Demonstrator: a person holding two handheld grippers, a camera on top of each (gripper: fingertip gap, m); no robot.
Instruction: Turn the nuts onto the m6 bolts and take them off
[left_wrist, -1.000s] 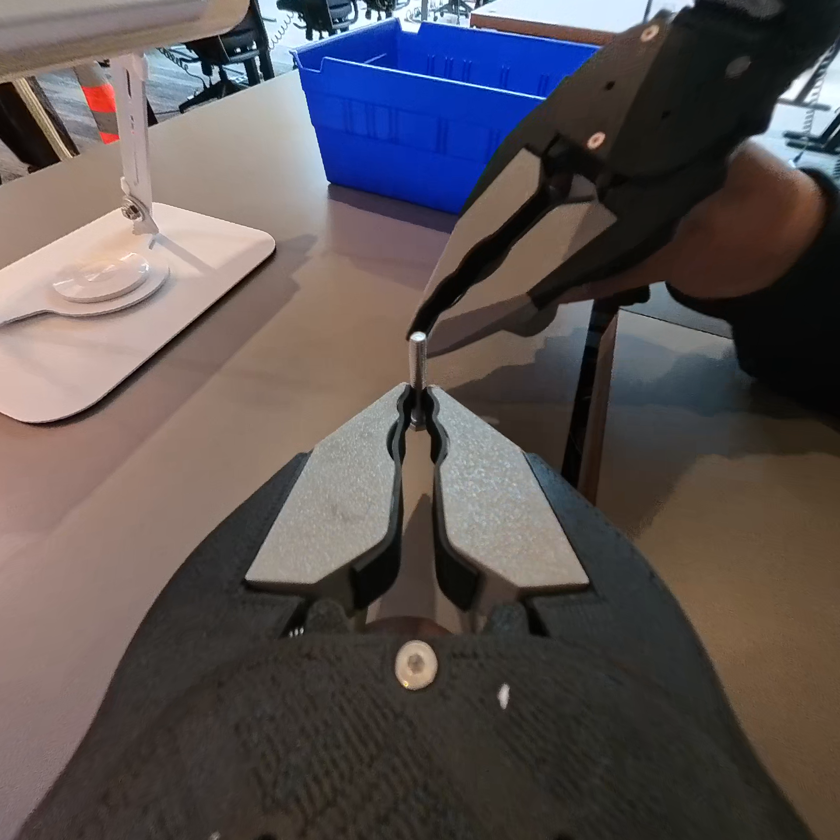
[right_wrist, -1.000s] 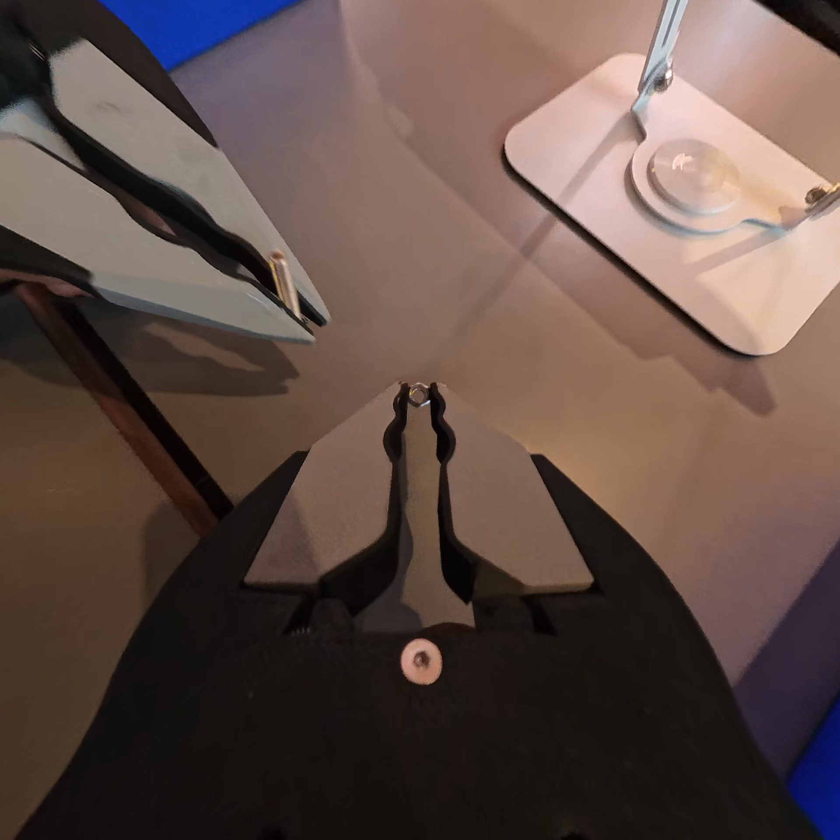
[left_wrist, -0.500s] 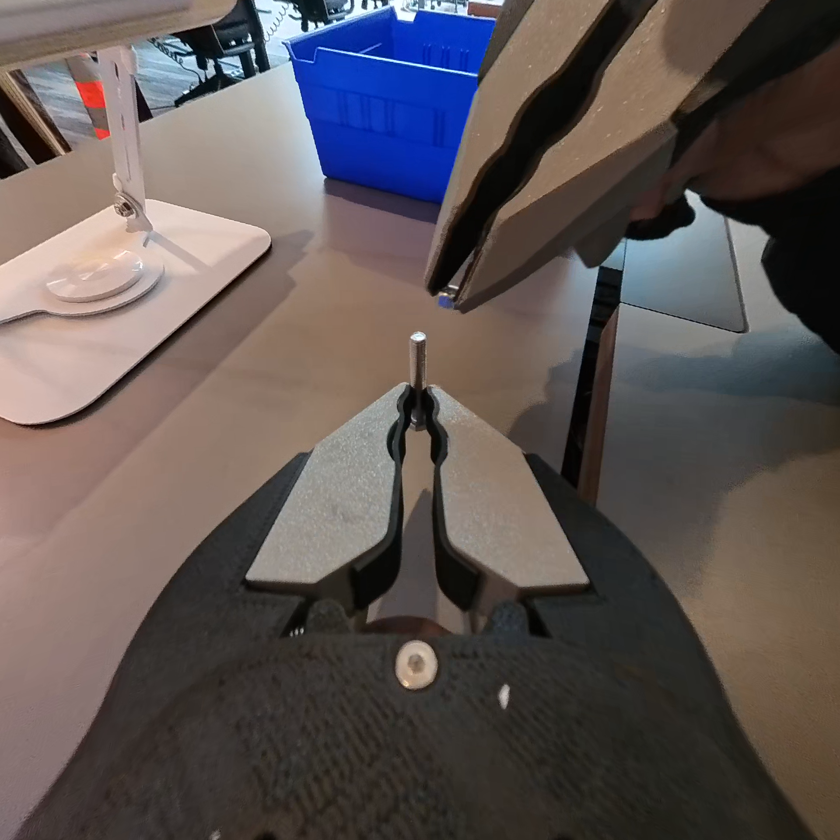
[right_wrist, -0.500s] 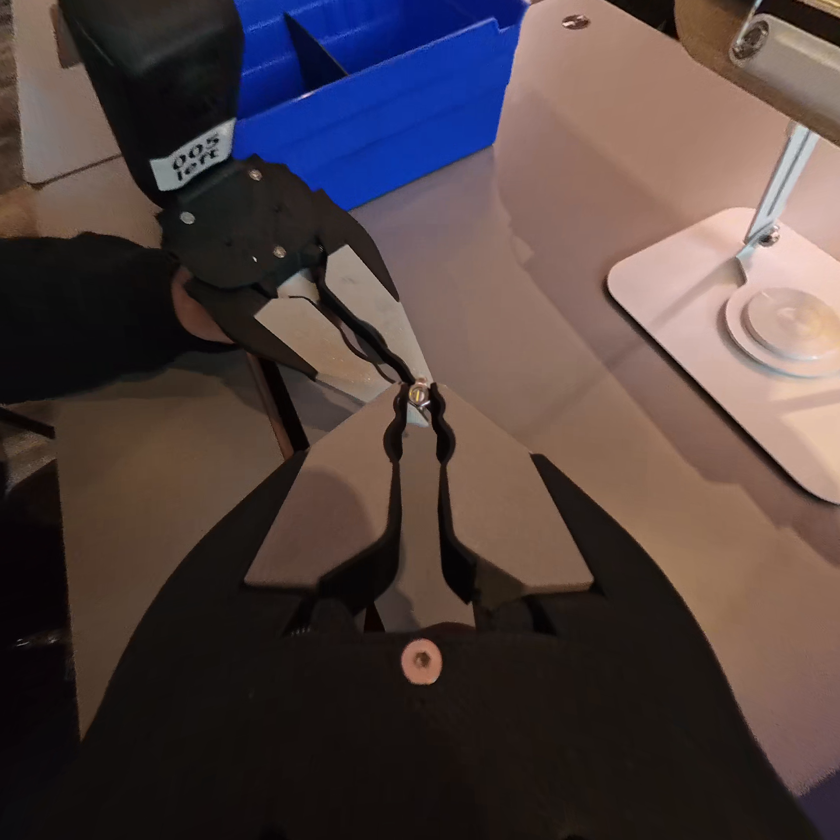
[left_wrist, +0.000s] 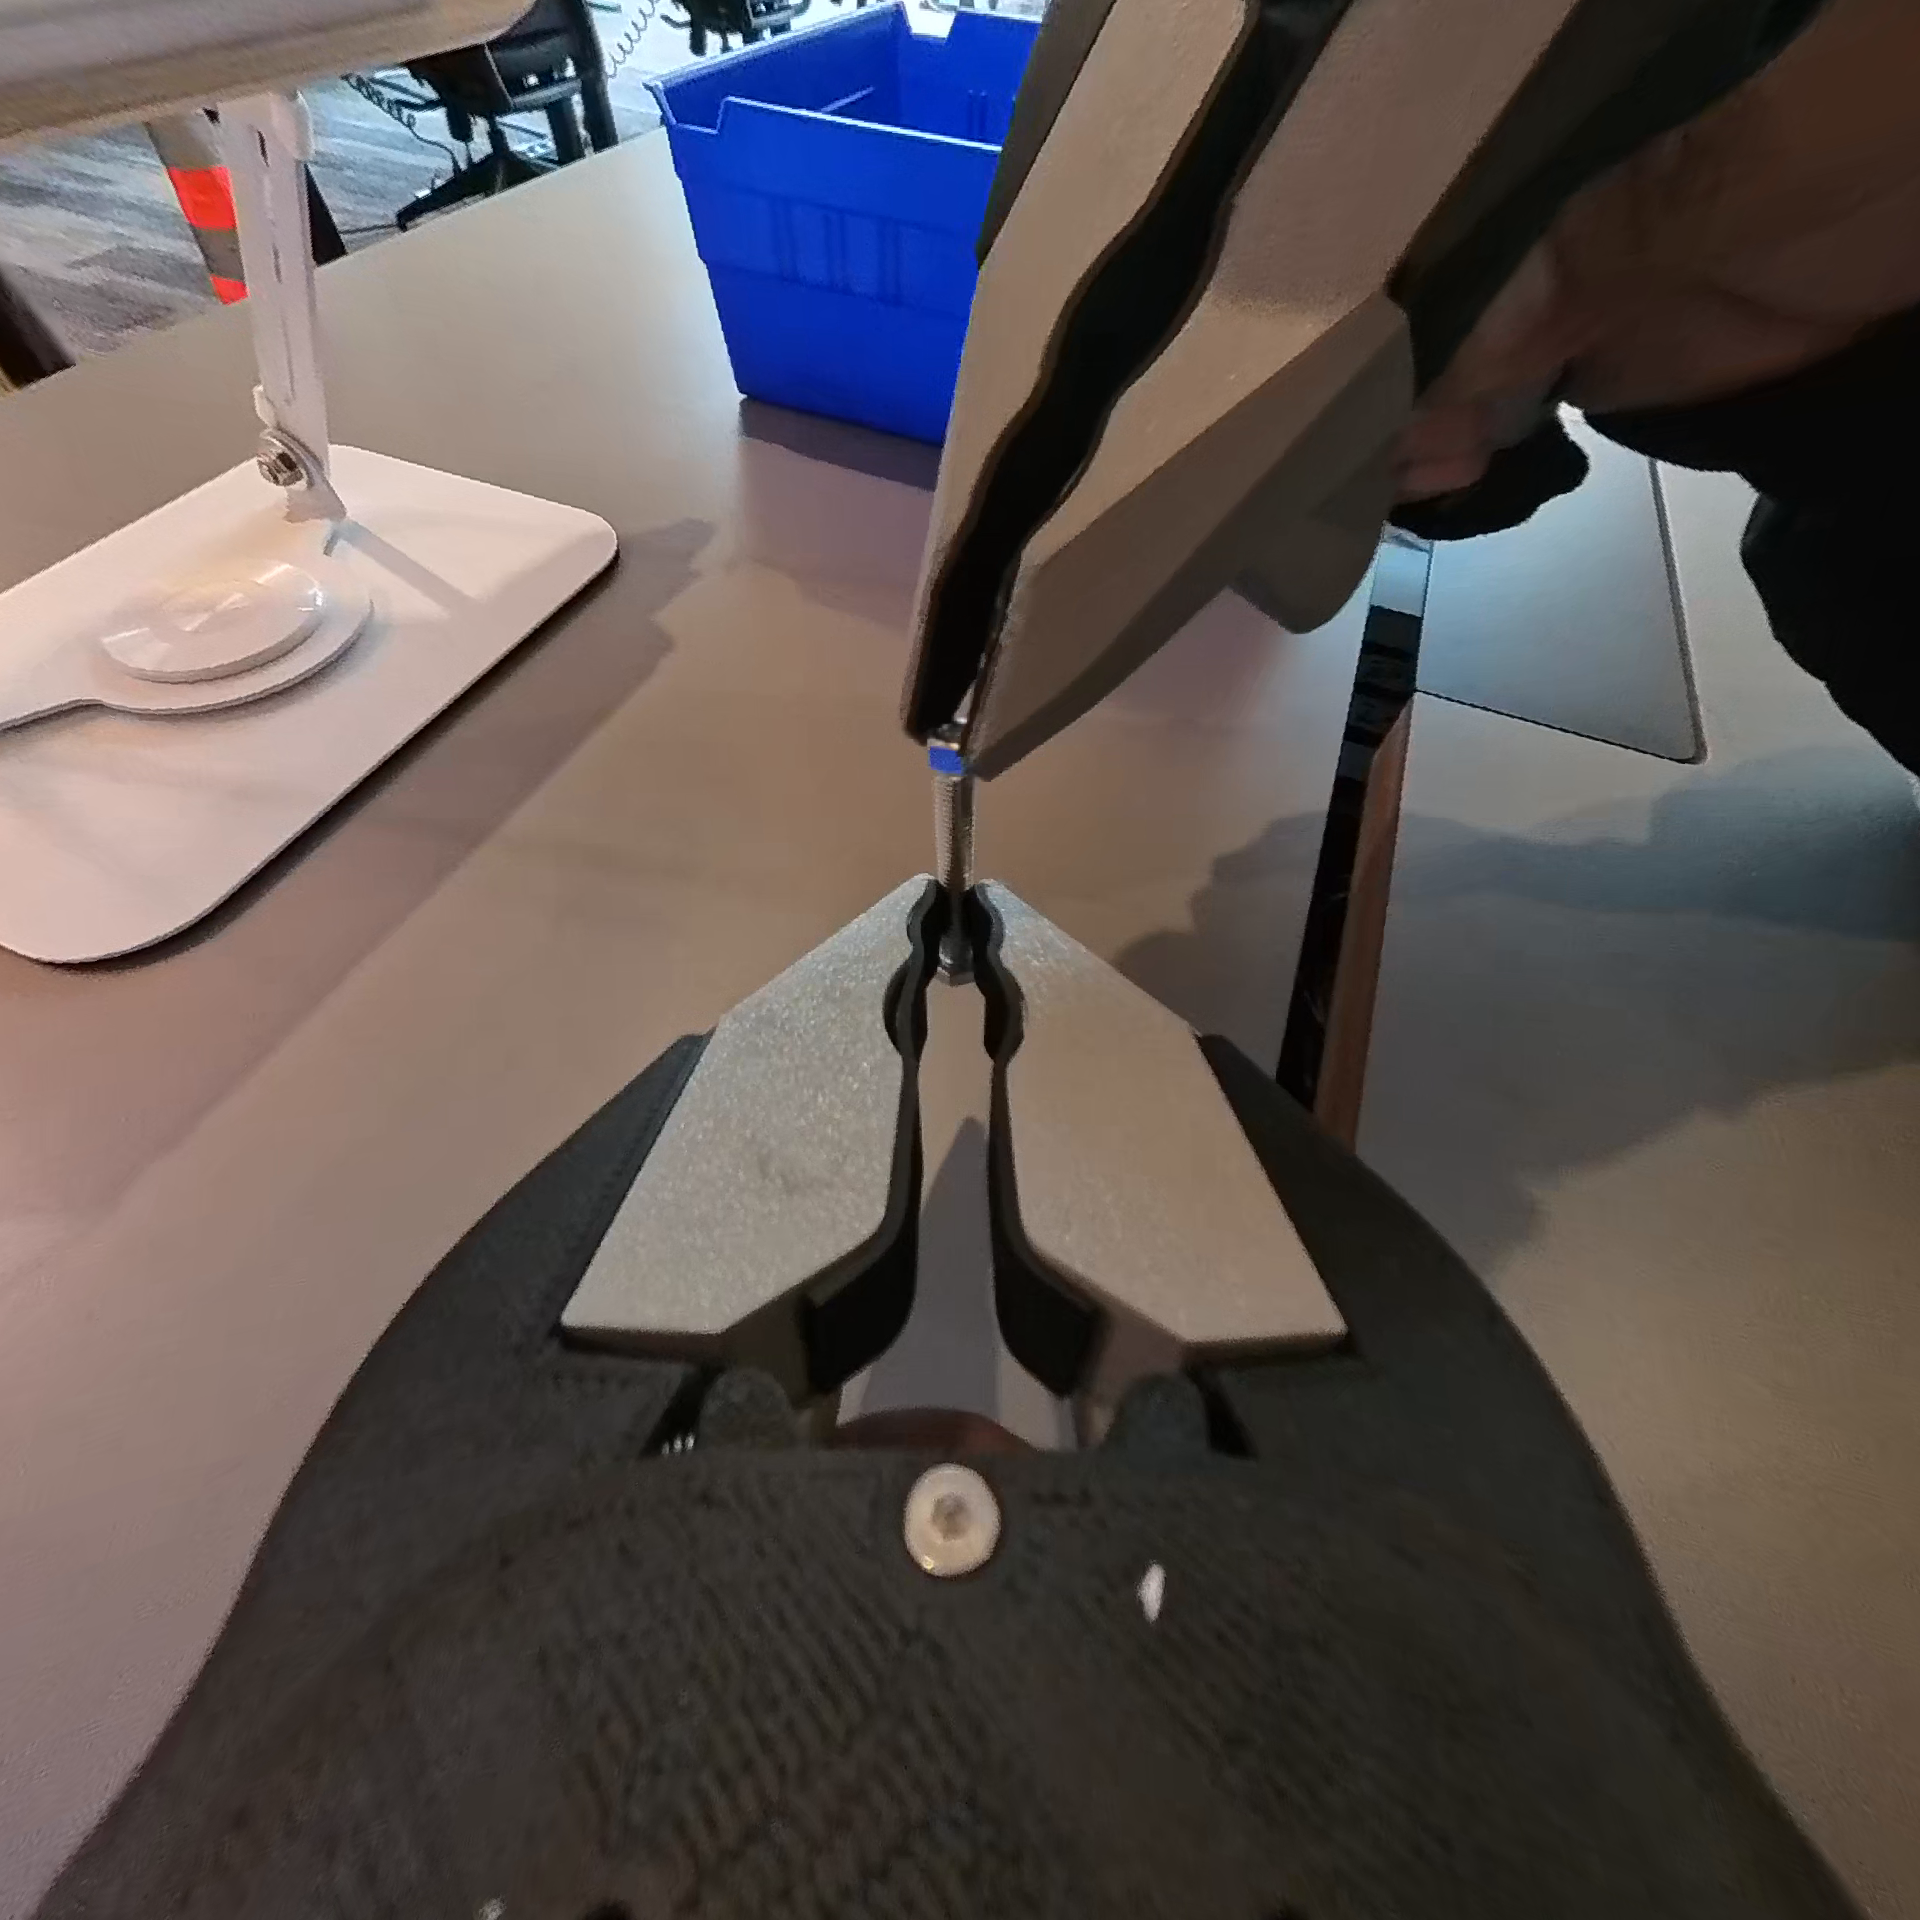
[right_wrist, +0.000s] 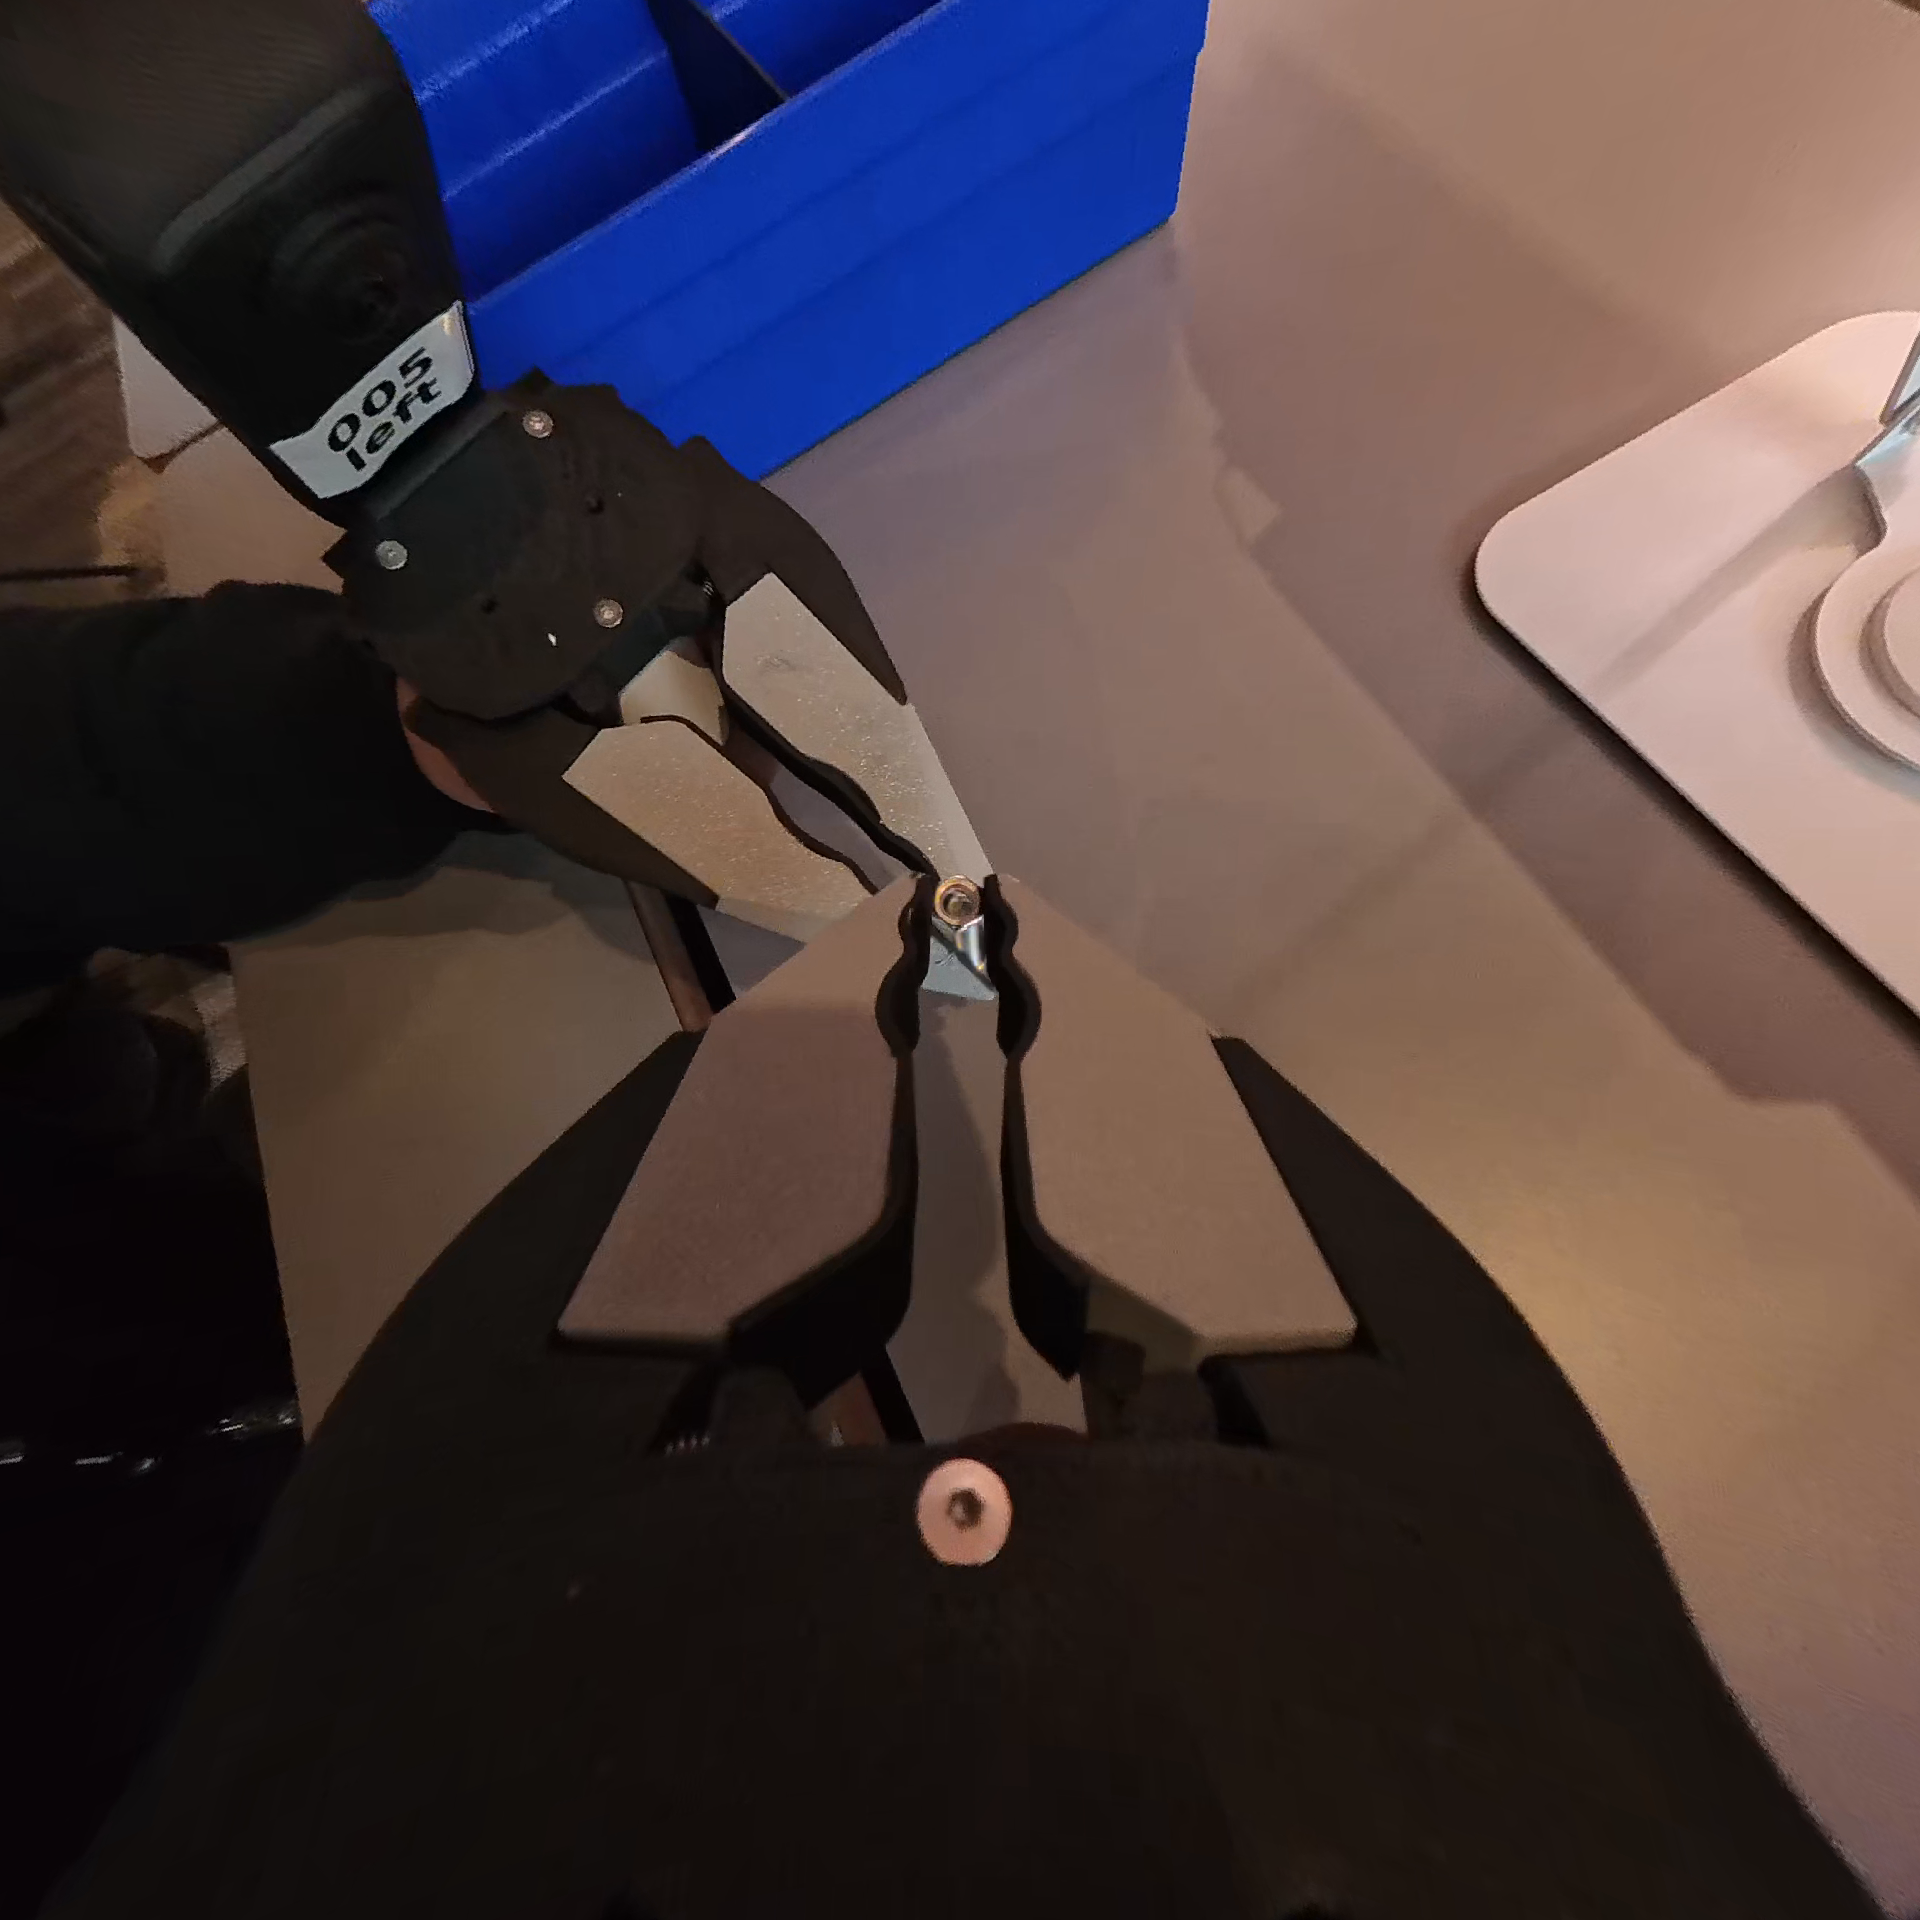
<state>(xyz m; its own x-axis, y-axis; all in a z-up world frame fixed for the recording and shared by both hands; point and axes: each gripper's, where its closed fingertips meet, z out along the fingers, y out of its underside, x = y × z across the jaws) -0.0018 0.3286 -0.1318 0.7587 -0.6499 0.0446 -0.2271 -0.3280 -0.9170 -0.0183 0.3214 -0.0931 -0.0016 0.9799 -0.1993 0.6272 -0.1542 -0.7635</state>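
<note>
My left gripper is shut on the head end of a silver M6 bolt, whose threaded shaft sticks out past the fingertips. My right gripper comes down from the upper right, shut on a small silver nut that sits at the tip of the bolt. In the right wrist view my right gripper holds the nut between its tips, with the bolt below it and my left gripper reaching in from the left. How far the nut is threaded on is not visible.
A blue divided bin stands at the back of the grey table; it also shows in the right wrist view. A white stand base with an upright post lies to the left. A dark seam splits the table. The tips of one gripper are about 4 centimetres away from the tips of the other.
My right gripper swung from beside the bolt to above it and came down, bringing the nut onto the bolt's tip. My left gripper and the bolt stayed still.
</note>
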